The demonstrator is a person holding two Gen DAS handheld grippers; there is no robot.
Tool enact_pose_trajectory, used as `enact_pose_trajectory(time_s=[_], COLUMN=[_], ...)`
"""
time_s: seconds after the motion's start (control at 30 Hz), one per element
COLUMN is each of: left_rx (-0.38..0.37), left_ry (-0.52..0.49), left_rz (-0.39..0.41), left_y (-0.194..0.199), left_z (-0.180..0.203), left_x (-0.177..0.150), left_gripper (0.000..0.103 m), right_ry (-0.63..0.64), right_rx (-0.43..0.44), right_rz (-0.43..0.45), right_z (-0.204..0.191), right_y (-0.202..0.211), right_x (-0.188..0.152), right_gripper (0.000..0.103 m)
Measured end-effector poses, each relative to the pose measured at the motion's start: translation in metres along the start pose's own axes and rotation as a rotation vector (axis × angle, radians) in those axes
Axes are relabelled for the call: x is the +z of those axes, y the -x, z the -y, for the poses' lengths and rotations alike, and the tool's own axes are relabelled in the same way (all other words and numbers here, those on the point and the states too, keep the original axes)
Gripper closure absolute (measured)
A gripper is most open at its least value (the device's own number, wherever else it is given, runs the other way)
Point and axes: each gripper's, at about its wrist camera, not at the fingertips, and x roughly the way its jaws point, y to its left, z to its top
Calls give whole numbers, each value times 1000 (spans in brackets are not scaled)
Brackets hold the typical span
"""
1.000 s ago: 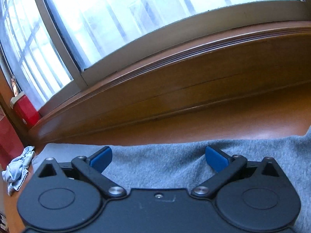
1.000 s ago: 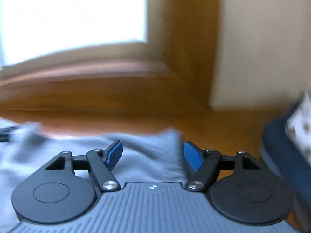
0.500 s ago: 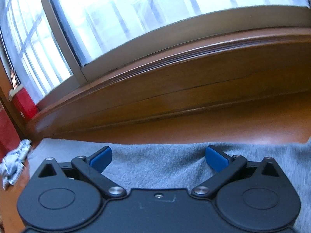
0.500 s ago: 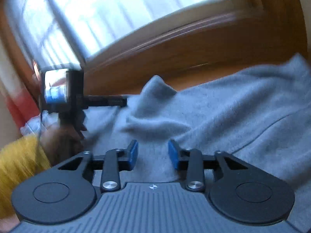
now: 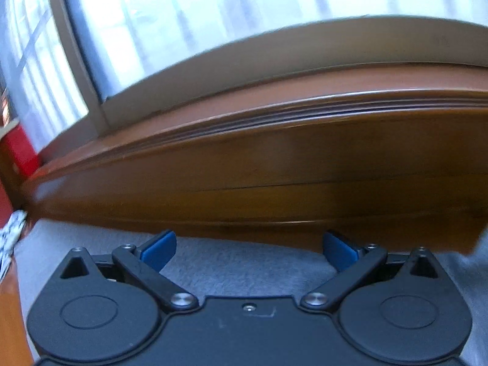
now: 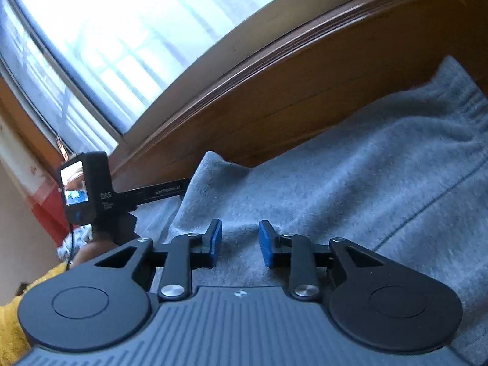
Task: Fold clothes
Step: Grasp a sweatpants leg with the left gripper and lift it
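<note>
A grey fleece garment (image 6: pixel 350 189) lies spread on the wooden surface below the window; its ribbed band is at the far right (image 6: pixel 466 103). My right gripper (image 6: pixel 240 241) hovers low over it, jaws narrowed to a small gap, with cloth showing under the gap and nothing visibly pinched. A raised fold (image 6: pixel 210 164) stands just ahead on the left. My left gripper (image 5: pixel 248 245) is wide open over the garment's far edge (image 5: pixel 244 262), close to the wooden panel. In the right wrist view the left tool's camera block (image 6: pixel 82 189) shows, its fingers hidden behind the fold.
A wooden panel (image 5: pixel 274 167) and window sill rise just beyond the garment, with a bright window (image 5: pixel 213 30) above. A red box (image 5: pixel 18 149) and a patterned cloth (image 5: pixel 12 238) sit at the left. A hand (image 6: pixel 91 250) and a yellow sleeve (image 6: pixel 15 311) are at lower left.
The right gripper swung left from the wall corner toward the window, sank over the grey garment, and its jaws narrowed. The left gripper moved closer to the wooden panel, still open.
</note>
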Motion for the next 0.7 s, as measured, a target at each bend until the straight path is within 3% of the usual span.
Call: enact_pose_trajectory(time_s=[0.2,0.3,0.4,0.5,0.6,0.7], left_rx=[-161,-276,-335,-392,-431,-459], left_ry=[-16,-77,-177,-243,-234,-213], left_rz=[126,150,100,-30,-147,-129], left_y=[112,195,269,324,344,336], left_z=[-32,-56,-69,-70,-63,-48], left_x=[-34,-80,-143,-217,-288,-343], left_gripper=[1,0,0,0,0,0], right_ry=[1,3,7,27,26,18], right_rx=[-3,-5,-2,-7,-15,-10], right_rz=[17,18,19,21,24,25], right_z=[5,3,0,-6,-8,-7], right_y=[9,8,9,7,9,10], right_x=[-2,-3,-4,-4,-7,-8], right_gripper=[62,60,50,44,44,44])
